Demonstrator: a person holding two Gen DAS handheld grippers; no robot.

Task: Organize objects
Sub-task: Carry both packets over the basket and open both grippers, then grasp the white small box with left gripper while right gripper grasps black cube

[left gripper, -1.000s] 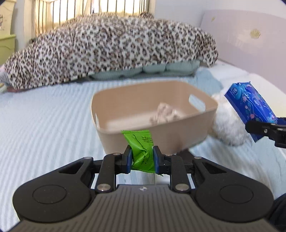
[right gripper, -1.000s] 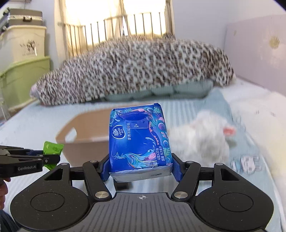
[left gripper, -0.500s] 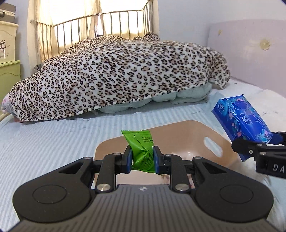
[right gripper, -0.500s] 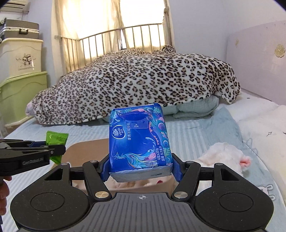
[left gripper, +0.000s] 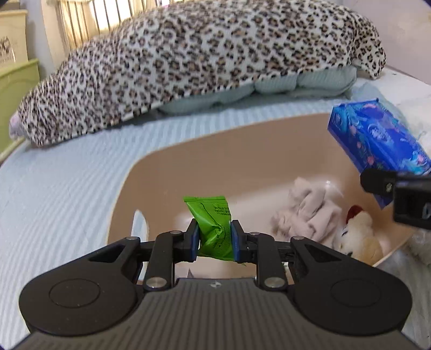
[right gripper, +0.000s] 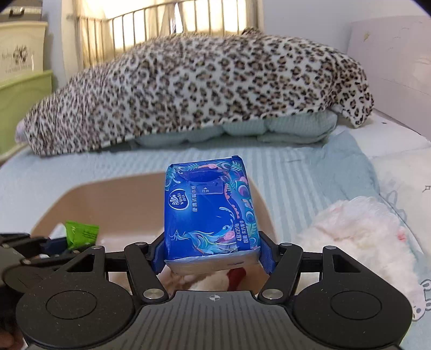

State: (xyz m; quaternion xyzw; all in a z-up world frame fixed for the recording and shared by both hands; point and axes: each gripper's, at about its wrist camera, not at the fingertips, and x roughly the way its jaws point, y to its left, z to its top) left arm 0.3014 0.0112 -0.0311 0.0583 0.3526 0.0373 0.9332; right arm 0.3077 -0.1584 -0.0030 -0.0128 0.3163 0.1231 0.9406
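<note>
Leopard-print blanket (right gripper: pixel 194 91) heaped across the far side of the bed (right gripper: pixel 309 172), from nine o'clock to two o'clock, draped over a pale green quilt (right gripper: pixel 242 132) showing beneath its lower edge. Same blanket (left gripper: pixel 194 62) and quilt (left gripper: pixel 269 88) across the top of the left view. Light blue striped sheet (left gripper: pixel 54 193) spread over the bed at eight o'clock. Metal bed rail (right gripper: pixel 161 29) at twelve o'clock, backlit, with curtain (right gripper: pixel 80 24) at eleven. Green and cream storage boxes (right gripper: pixel 21 80) stacked at ten o'clock. Pale headboard (right gripper: pixel 393 53) at two o'clock.
</note>
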